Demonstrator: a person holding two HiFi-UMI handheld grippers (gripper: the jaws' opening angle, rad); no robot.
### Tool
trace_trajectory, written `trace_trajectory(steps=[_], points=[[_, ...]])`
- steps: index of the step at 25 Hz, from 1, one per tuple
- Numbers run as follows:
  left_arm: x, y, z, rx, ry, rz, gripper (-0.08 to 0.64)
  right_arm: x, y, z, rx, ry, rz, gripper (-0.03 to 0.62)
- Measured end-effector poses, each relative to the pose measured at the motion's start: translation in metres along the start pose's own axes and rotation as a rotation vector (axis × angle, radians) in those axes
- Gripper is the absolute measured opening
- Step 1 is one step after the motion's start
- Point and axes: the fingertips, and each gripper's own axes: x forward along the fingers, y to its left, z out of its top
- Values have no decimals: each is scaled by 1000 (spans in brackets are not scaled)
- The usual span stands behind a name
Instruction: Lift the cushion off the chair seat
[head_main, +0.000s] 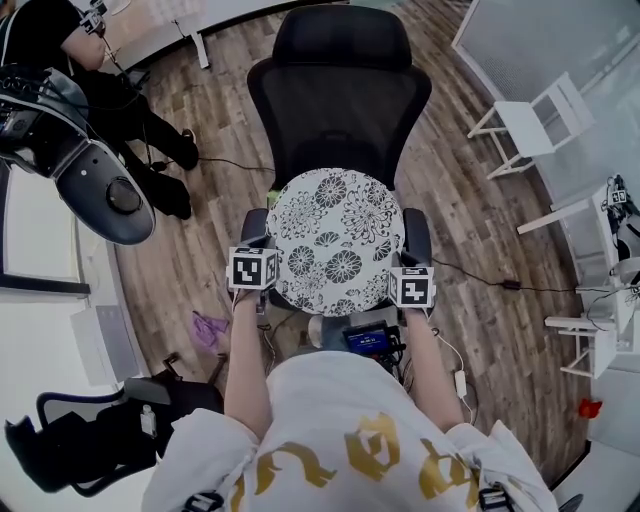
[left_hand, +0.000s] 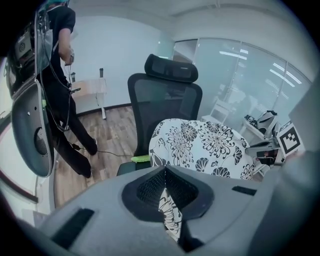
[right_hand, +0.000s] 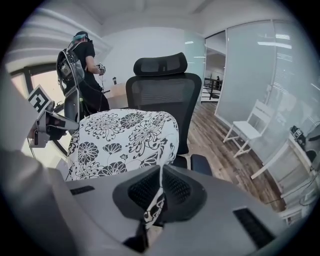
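Note:
A round white cushion (head_main: 335, 240) with black flower print hangs in front of the black mesh office chair (head_main: 340, 90), covering the seat. My left gripper (head_main: 262, 290) is shut on the cushion's near left edge, and a strip of printed fabric (left_hand: 170, 215) shows pinched between its jaws. My right gripper (head_main: 400, 295) is shut on the near right edge, with fabric (right_hand: 155, 207) caught between its jaws too. In both gripper views the cushion (left_hand: 205, 147) (right_hand: 125, 142) rises tilted ahead of the jaws, before the chair back (left_hand: 165, 97) (right_hand: 162, 95).
A person in black (head_main: 110, 90) stands at the far left beside a grey device (head_main: 100, 185). A white folding chair (head_main: 535, 120) stands at the right by a glass wall. Cables (head_main: 500, 285) run over the wood floor. A dark bag (head_main: 90, 440) lies at the near left.

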Motion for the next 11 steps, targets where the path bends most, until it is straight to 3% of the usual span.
trace_trajectory(steps=[11], points=[[5,-2,2,4,7,-8,11,6,-9,-7,38,16,-7,18]])
